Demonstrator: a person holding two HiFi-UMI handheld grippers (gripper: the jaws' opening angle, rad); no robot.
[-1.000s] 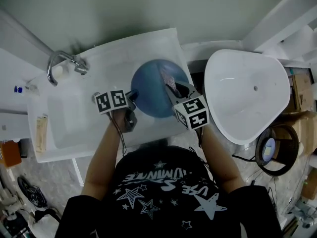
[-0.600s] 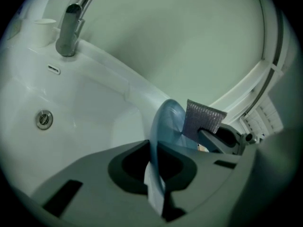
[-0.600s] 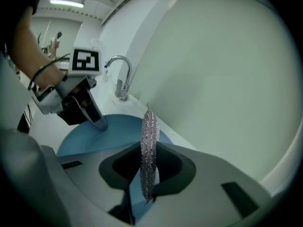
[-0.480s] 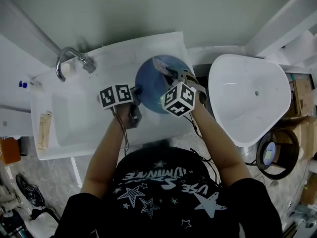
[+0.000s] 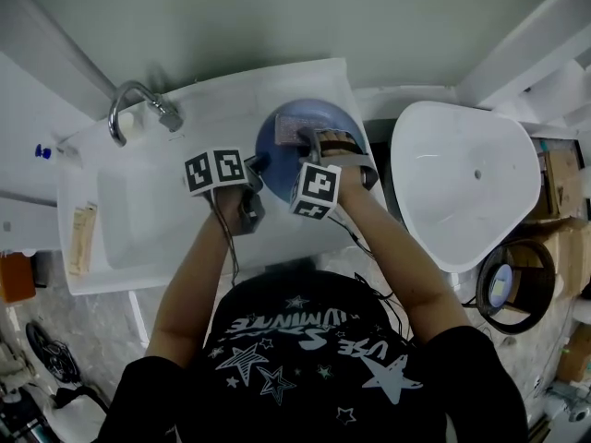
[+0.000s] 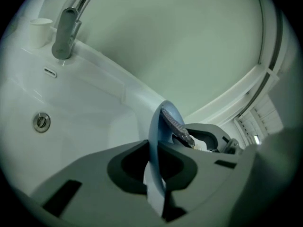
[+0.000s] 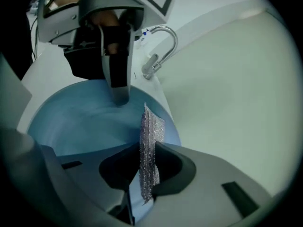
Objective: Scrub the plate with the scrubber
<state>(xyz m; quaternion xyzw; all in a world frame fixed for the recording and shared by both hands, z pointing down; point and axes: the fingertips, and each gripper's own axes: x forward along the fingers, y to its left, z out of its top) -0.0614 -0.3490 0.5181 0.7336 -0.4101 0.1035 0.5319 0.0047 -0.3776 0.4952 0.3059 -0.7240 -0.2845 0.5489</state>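
— So, where do we have the plate (image 5: 282,129)?

— In the upper middle of the head view, over the right end of the white sink (image 5: 138,233), right of the tap (image 5: 138,109). Our left gripper (image 6: 154,171) is clamped narrow on its rim. In the left gripper view the blue edge rises straight up from between the fingers (image 6: 94,183), at lower centre, so we hold the plate tilted on edge.

— And the scrubber (image 7: 150,141)?

— Our right gripper (image 7: 144,178) pinches it. It is a thin silvery mesh strip, squeezed flat between those jaws at the bottom centre of the right gripper view. Its free end stands up past the fingertips, against the blue face near the plate's right rim.

— How do we expect the two to handle?

— We judge the plate stiff, smooth and fairly light, and slippery if wet. A hard knock against the sink could chip it. The rim is the sensible place to grip it, because that leaves the whole face open to us.

— The mesh?

— Soft, floppy and almost weightless, we think. We hold it by its lower part, so the upper part can bend and drag over the surface. Held too near the tip, we would rub with the jaws instead.
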